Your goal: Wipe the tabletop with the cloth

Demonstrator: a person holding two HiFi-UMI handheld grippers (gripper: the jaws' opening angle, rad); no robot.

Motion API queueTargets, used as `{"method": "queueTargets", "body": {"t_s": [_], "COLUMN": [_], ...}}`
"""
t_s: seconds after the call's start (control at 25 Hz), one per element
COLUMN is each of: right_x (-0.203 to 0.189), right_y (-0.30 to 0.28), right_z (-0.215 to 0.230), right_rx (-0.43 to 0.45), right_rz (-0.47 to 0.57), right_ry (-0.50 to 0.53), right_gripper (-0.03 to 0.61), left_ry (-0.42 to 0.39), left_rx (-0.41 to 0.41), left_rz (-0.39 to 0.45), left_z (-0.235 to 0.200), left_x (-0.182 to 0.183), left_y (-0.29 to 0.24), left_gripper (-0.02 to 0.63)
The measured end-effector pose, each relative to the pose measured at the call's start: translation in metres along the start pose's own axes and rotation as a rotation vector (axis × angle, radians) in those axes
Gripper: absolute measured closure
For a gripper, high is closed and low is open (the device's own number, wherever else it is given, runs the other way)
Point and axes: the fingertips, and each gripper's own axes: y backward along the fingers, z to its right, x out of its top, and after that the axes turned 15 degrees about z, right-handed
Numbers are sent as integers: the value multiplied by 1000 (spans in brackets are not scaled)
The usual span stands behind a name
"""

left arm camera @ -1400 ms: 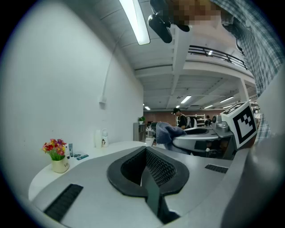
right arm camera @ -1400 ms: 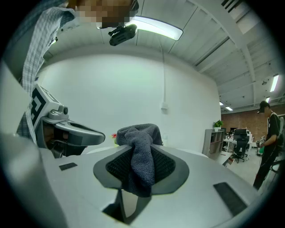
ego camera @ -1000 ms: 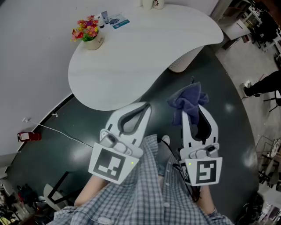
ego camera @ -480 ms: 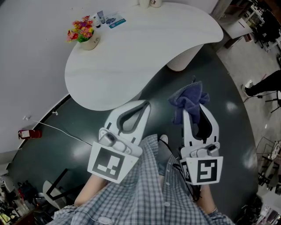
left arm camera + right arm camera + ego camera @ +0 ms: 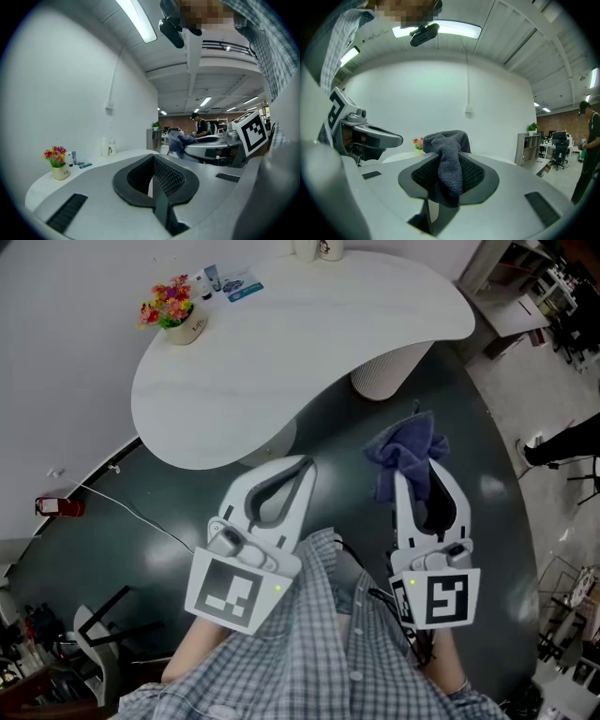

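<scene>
The cloth [image 5: 405,452] is looking like a dark blue-grey terry rag, nubby and bunched into a twisted wad. It's hanging at the middle right of the head view, over the glossy dark floor [image 5: 131,512] and clear of the tabletop [image 5: 309,343]. The right gripper [image 5: 413,482] is pinching it, jaws clamped on the fabric with folds spilling over both sides. The left gripper [image 5: 302,465] is carrying nothing, its ribbed black-padded jaws meeting at the tips. The tabletop is showing as a smooth white kidney shape across the upper half, with a small flower pot [image 5: 174,315] standing at its upper left.
</scene>
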Motion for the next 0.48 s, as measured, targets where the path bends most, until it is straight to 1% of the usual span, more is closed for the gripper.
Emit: {"method": "queueTargets", "body": {"t_s": [0.28, 0.48], "right_x": [0, -7], "right_y": [10, 17], "right_z": [23, 38], "right_rx": [69, 80], "right_rz": [22, 15], "right_ry": [-8, -25], "right_gripper": [472, 472], "left_ry": [-18, -28], "left_rx": [75, 104], "left_rz": [5, 6], "left_z": [23, 38], "left_x": [1, 0], "left_y": [-10, -15], "left_gripper": [612, 612]}}
